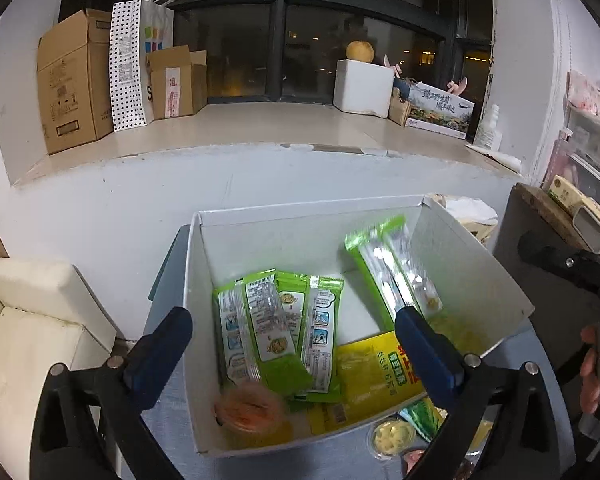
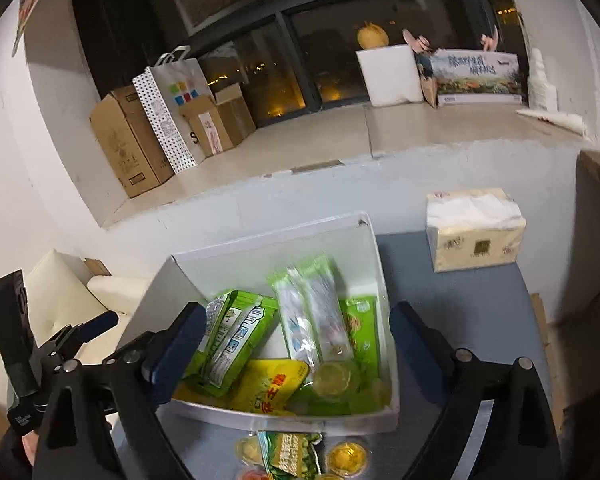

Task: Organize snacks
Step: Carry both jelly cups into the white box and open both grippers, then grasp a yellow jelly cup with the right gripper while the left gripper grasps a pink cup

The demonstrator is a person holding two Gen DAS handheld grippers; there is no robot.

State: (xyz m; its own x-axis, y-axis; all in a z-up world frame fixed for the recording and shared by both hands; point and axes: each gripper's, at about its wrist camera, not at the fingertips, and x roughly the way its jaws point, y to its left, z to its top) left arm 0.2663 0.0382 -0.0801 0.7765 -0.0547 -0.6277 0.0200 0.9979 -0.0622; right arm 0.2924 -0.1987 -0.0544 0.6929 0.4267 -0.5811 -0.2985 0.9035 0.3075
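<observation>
A white cardboard box [image 1: 300, 220] [image 2: 268, 240] stands on the grey table and holds several green snack packets [image 1: 276, 328] [image 2: 236, 340], a yellow snack bag [image 1: 372, 372] [image 2: 268, 388] and an orange jelly cup [image 1: 252, 404]. One green packet [image 1: 392, 272] [image 2: 316, 316] is blurred, in mid-air or leaning at the box's right side. My left gripper [image 1: 294, 348] is open and empty above the box. My right gripper [image 2: 296, 344] is open and empty above the box. A yellow jelly cup [image 2: 334, 378] lies in the box.
Outside the box's near edge lie yellow jelly cups [image 2: 346, 460] [image 1: 392, 436] and a green pea bag [image 2: 296, 452]. A tissue pack [image 2: 474, 232] sits on the table at the right. A cream sofa [image 1: 28, 320] stands at the left. Cardboard boxes [image 1: 76, 80] line the windowsill.
</observation>
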